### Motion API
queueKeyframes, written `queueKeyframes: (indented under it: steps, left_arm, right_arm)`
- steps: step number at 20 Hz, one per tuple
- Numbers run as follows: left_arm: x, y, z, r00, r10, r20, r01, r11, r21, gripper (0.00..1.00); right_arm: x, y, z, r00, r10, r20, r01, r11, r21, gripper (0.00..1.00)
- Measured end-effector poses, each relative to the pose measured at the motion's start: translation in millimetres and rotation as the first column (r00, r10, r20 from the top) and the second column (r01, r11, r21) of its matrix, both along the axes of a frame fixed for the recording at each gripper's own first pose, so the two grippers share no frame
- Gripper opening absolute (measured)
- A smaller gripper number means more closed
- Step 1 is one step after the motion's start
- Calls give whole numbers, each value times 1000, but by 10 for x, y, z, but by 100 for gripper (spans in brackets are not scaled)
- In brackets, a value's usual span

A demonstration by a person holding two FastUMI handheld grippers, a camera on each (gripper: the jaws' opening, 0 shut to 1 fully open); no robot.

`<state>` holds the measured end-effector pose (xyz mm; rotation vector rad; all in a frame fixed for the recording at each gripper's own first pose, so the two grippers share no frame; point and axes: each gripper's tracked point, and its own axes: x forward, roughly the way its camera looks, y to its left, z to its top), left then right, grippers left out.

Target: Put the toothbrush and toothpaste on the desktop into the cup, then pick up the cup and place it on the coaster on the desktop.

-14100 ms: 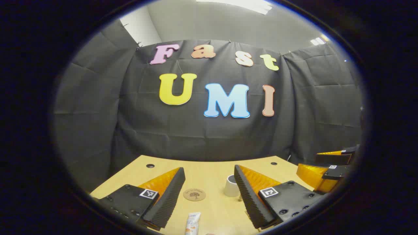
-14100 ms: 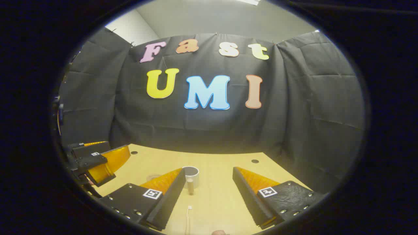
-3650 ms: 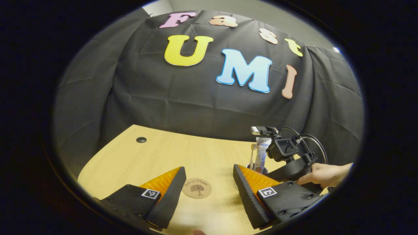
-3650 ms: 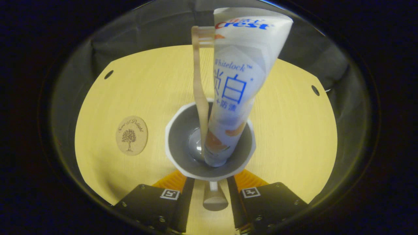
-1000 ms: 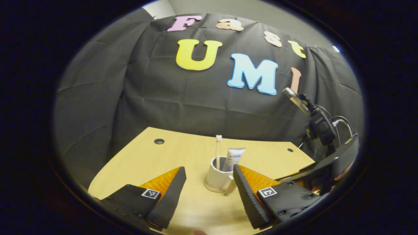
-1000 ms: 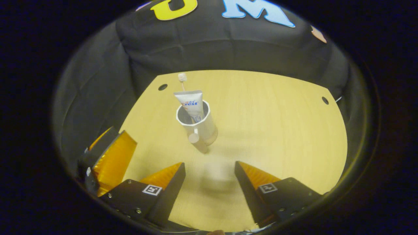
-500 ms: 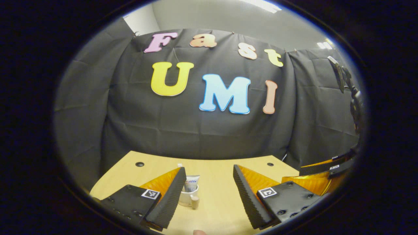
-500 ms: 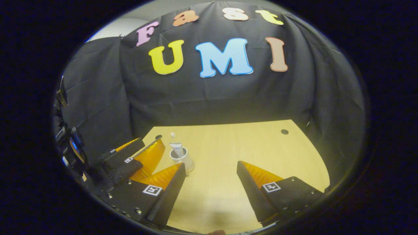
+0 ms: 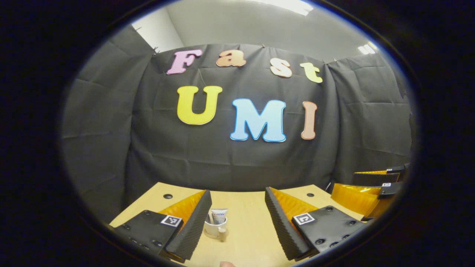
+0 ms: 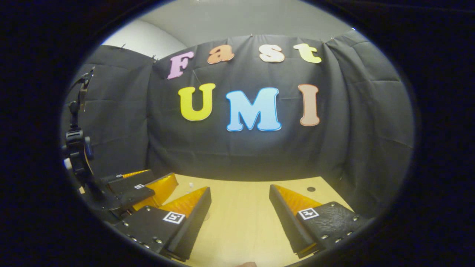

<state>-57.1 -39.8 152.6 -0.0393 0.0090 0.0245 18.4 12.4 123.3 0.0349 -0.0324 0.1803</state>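
Observation:
A white cup [image 9: 214, 230] stands on the wooden desktop [image 9: 245, 237], holding the toothpaste tube [image 9: 219, 216] and the toothbrush [image 9: 210, 217] upright. What lies under its base is too small to tell. My left gripper [image 9: 237, 192] is open, drawn back from the cup, which sits just inside its left finger. My right gripper [image 10: 239, 188] is open with bare desktop [image 10: 237, 222] between its fingers. In the right gripper view the toothbrush's tip [image 10: 190, 184] peeks over the left finger, and the cup is hidden behind it.
The right gripper [image 9: 365, 184] shows at the right edge of the left gripper view, the left gripper [image 10: 143, 182] at the left of the right gripper view. Cable holes [image 9: 167, 195] [image 10: 311, 189] mark the desktop's far corners. Black cloth walls close the back.
Both grippers have drawn back and tilted up to level. The cup now looks smaller and lower in the left gripper view and has slipped behind the right gripper's own finger.

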Motion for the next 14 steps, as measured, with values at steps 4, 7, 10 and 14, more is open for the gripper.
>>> queueKeyframes:
  steps: [4, 7, 10, 14]
  left_arm:
    - [22, 49, 12, 1000, 30, -5, -30, 999, -14, 93]
    - [13, 43, 40, 1000, 30, 4, -30, 1000, -7, 93]
    - [20, 32, 77, 1000, 21, 11, -21, 1000, -10, 93]
    - [40, -30, 130, 1000, 1, 19, -1, 1000, -8, 93]
  right_arm:
    - [53, -55, 5, 1000, -3, 14, 3, 1000, -5, 95]
    - [117, -109, -4, 1000, -11, 5, 11, 1000, 1, 95]
    - [161, -150, 4, 1000, -18, 5, 19, 1000, -7, 95]
    - [183, -164, 52, 999, -23, 25, 23, 1000, -19, 95]
